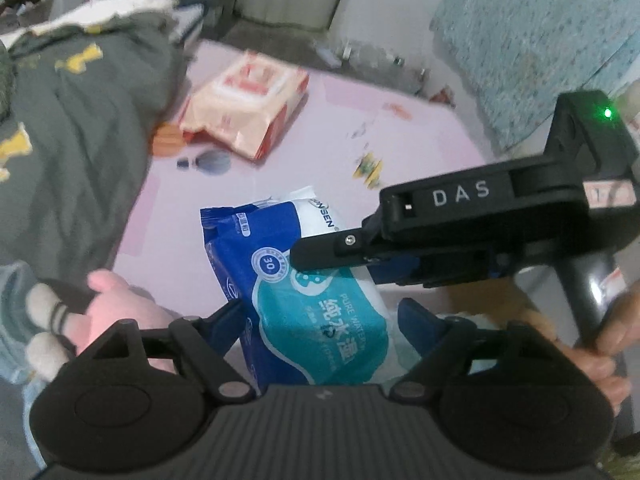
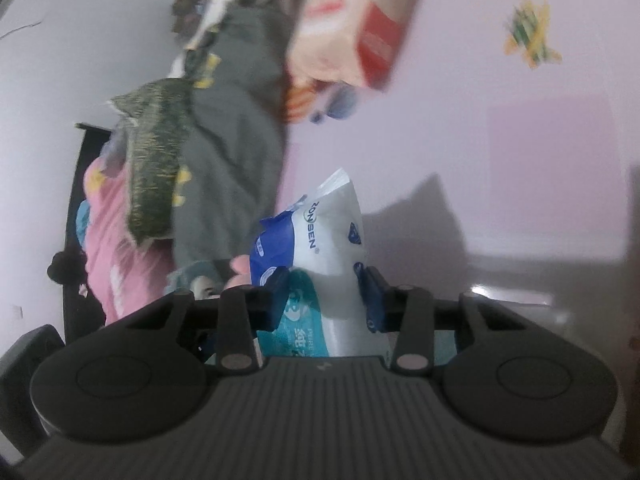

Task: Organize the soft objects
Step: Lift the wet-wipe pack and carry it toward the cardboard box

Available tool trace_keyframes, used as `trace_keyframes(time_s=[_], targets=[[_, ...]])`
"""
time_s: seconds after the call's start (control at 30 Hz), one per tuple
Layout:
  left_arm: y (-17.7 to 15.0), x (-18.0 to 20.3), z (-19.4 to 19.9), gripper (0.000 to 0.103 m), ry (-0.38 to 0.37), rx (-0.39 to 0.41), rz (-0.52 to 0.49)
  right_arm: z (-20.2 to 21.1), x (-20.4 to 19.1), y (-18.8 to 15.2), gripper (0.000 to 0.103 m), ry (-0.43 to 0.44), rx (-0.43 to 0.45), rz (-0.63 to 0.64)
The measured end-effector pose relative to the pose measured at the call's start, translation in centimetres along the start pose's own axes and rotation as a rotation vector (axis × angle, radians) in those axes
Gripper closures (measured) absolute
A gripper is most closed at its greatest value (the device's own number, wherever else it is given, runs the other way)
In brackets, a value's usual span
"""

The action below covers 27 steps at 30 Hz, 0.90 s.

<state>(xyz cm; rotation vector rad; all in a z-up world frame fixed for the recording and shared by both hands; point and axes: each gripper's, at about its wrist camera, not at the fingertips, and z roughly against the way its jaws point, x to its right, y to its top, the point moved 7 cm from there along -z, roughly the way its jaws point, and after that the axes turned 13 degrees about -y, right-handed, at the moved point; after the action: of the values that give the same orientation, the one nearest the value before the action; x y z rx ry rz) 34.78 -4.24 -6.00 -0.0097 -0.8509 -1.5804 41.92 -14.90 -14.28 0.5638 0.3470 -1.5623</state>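
A blue and white wet-wipes pack (image 1: 304,296) lies between the fingers of my left gripper (image 1: 320,320), whose jaws stand on either side of it, wide apart. My right gripper (image 1: 320,258) comes in from the right and clamps the same pack; in the right wrist view the pack (image 2: 324,264) sits squeezed between its blue pads (image 2: 368,296). An orange and white wipes pack (image 1: 244,100) lies farther back on the pink table (image 1: 420,152); it also shows in the right wrist view (image 2: 356,24).
A grey-green garment with yellow patches (image 1: 72,128) is heaped at the left, with a pink plush toy (image 1: 116,304) below it. A teal patterned cloth (image 1: 540,40) hangs at the back right. Pink clothing (image 2: 112,240) lies beside the garment.
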Motion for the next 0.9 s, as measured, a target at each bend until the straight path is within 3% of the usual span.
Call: trace_keyframes(time_s=[0.23, 0.33, 0.37, 0.43, 0.47, 0.57, 0.67, 0.77, 0.9], targets=[[0.5, 8.6, 4.4, 0.020, -0.120, 0.103, -0.128, 9.1, 0.3, -1.7, 0.064, 0.037, 0.130, 0.026], [-0.1, 13.7, 4.4, 0.020, -0.193, 0.099, -0.210, 13.1, 3.1, -3.5, 0.064, 0.038, 0.177, -0.008], [-0.6, 15.6, 4.1, 0.026, -0.233, 0.093, -0.242, 14.5, 4.4, -4.3, 0.064, 0.038, 0.194, -0.027], [-1.6, 18.9, 3.1, 0.025, -0.318, 0.047, -0.264, 16.9, 6.8, -5.9, 0.073, 0.058, 0.220, -0.063], [-2.2, 20.7, 2.5, 0.026, -0.334, 0.036, -0.287, 18.0, 8.0, -6.9, 0.077, 0.079, 0.227, -0.089], [-3.6, 24.6, 0.6, 0.026, -0.363, 0.016, -0.375, 21.4, 11.9, -9.1, 0.079, 0.059, 0.298, -0.146], [-4.7, 25.9, -0.7, 0.028, -0.394, -0.026, -0.367, 23.4, 16.2, -10.8, 0.079, 0.065, 0.315, -0.237], [-4.5, 24.7, -0.1, 0.028, -0.352, 0.004, -0.369, 24.8, 19.3, -12.2, 0.079, 0.047, 0.337, -0.288], [-3.2, 20.2, 1.9, 0.028, -0.271, 0.065, -0.313, 25.2, 20.1, -12.5, 0.078, 0.058, 0.357, -0.285]])
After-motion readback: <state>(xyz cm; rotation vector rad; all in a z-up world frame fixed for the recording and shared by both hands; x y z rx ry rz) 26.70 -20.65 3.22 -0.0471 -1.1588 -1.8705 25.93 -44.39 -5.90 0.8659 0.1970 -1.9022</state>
